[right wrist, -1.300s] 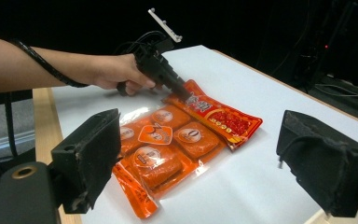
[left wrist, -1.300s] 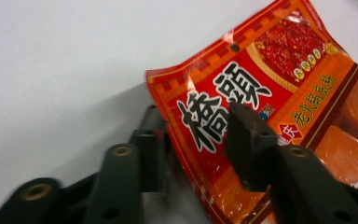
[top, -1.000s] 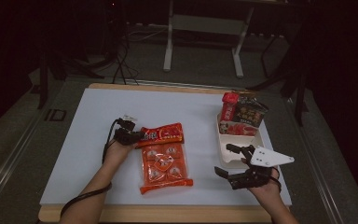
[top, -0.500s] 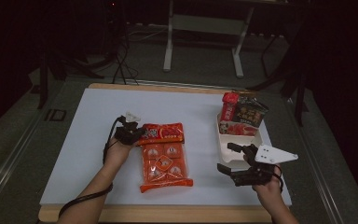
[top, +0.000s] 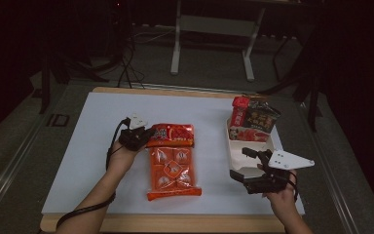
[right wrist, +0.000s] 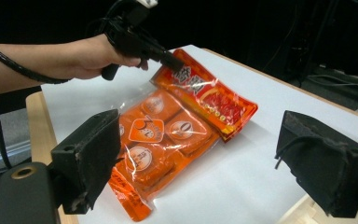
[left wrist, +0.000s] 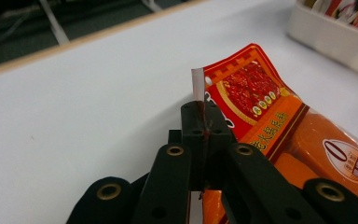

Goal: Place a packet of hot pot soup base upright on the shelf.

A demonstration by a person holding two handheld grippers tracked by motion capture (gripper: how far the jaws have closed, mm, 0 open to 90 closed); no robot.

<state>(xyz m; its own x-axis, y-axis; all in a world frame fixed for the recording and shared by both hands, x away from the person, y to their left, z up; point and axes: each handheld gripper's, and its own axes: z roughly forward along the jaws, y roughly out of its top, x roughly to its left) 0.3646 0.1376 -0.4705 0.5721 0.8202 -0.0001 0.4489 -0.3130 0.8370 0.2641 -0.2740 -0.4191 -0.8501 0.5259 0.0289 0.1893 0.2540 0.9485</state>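
An orange and red snack bag (top: 173, 168) with several small packs inside lies mid-table, its red top end (top: 171, 135) raised. My left gripper (top: 143, 137) is shut on that top end's left corner. In the left gripper view the jaws pinch the bag's clear seam (left wrist: 201, 100), and the bag (left wrist: 261, 107) runs off to the right. My right gripper (top: 242, 166) stands at the near end of a white tray (top: 231, 146). Its jaws have just been opening and are wide apart with nothing between them. In the right gripper view the bag (right wrist: 168, 140) lies ahead of my right gripper (right wrist: 200, 154).
At the tray's far end stand red and dark snack packs (top: 253, 122). The white board (top: 87, 146) has a wooden rim (top: 175, 223) along its near edge. Beyond the table are metal stand legs (top: 212, 24) and cables on a dark floor.
My left gripper has risen with the bag's top end, which now stands higher off the table. My right gripper has stayed by the tray's near end.
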